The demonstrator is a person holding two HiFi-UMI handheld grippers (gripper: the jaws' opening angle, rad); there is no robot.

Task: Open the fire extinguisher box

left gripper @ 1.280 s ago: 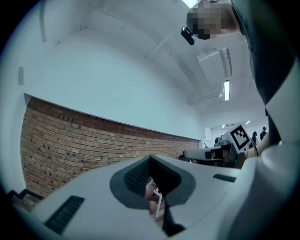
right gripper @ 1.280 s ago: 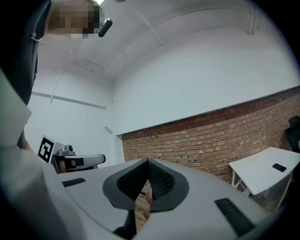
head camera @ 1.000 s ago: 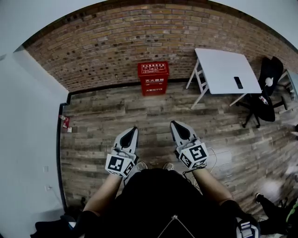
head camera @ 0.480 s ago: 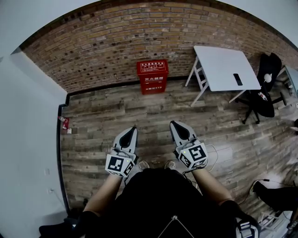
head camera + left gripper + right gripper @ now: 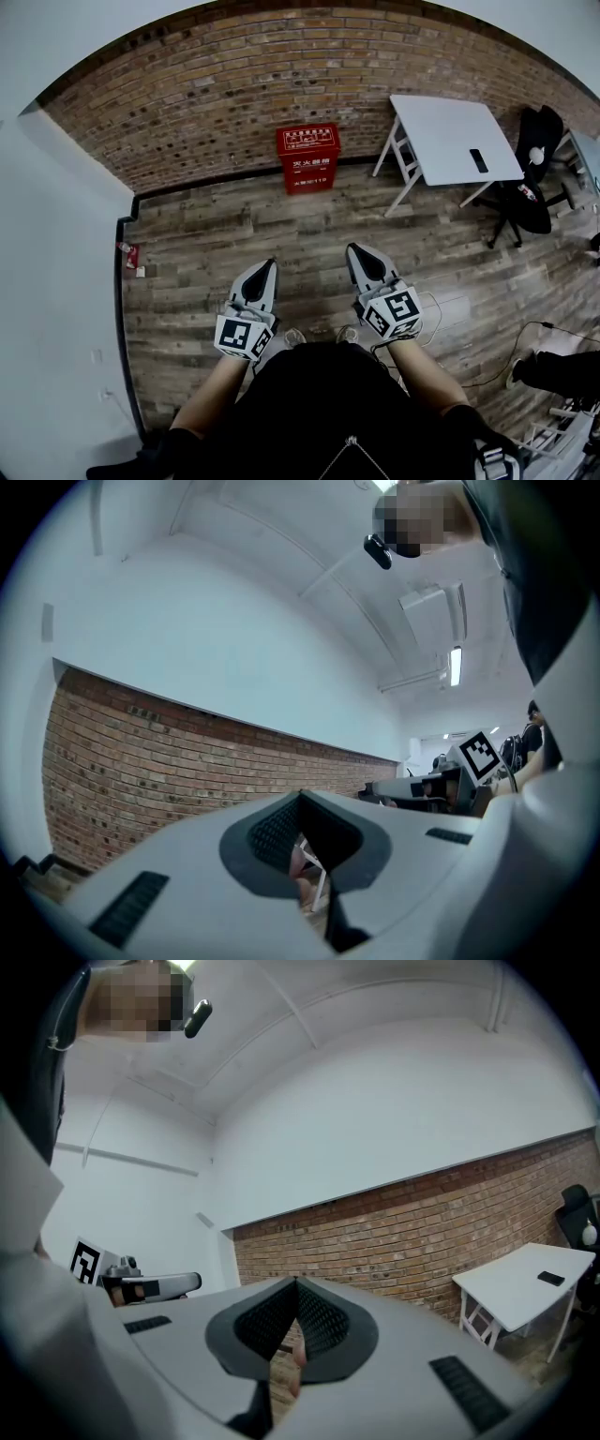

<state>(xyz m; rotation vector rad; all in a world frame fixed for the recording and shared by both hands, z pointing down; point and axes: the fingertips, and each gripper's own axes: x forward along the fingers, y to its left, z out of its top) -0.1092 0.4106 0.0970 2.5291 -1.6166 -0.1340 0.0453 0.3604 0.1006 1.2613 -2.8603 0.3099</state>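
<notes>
Box (image 5: 308, 157) (red, with white print) stands on the floor (image 5: 281, 230) against the brick wall (image 5: 281, 75), well ahead of both grippers and touched by neither; it looks closed as far as the head view shows.

The left gripper (image 5: 265, 265) has its jaws pressed together with nothing between them, and so has the right gripper (image 5: 357, 248). The person holds the two side by side in front of the body, a little apart, both pointing toward the wall. Two shoe tips (image 5: 294, 336) peek out on the planks just below them.

Farther out, a white table (image 5: 441, 127) stands to the right of the box, with a dark phone (image 5: 479, 161) lying flat on it. A black chair (image 5: 525, 192) sits beyond the table's far end. A thin cable (image 5: 525, 328) trails over the floor at the right, and a small red thing (image 5: 130, 251) lies by the left wall.
</notes>
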